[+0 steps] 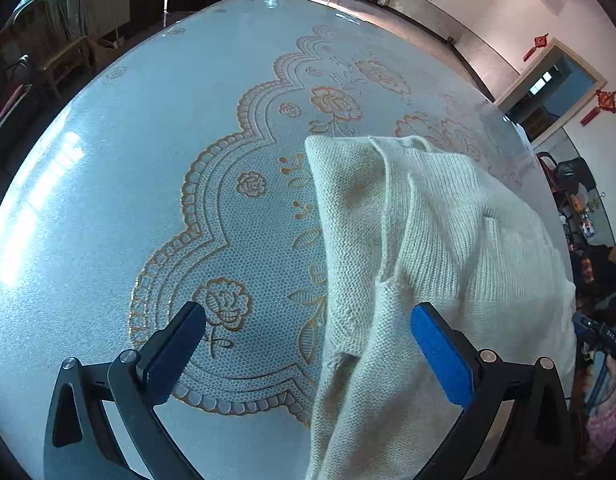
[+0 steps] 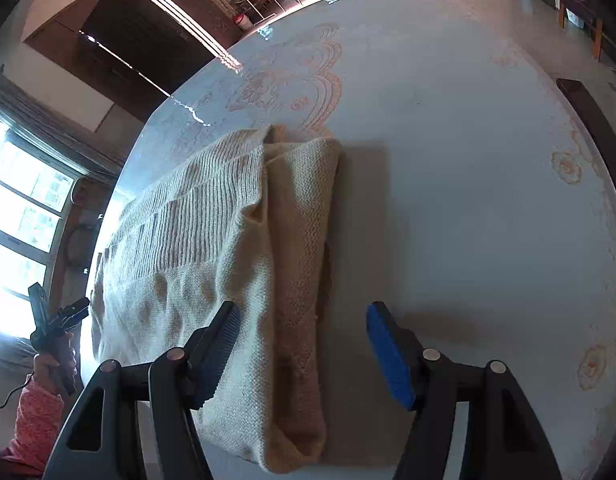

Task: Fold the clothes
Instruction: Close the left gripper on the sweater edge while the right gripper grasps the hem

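A cream knitted sweater lies partly folded on the table, with one side turned over onto the body. In the left wrist view its folded edge runs between my open left gripper, whose blue pads hold nothing. In the right wrist view the sweater lies left of centre, its folded edge running between the fingers of my open right gripper, which is empty. The left gripper also shows in the right wrist view, held in a hand beyond the table's left edge.
The round table carries a glossy blue-white cover with an orange floral lace print. Chairs, a dark cabinet and a window stand around the room. A doorway with red ornaments is at right.
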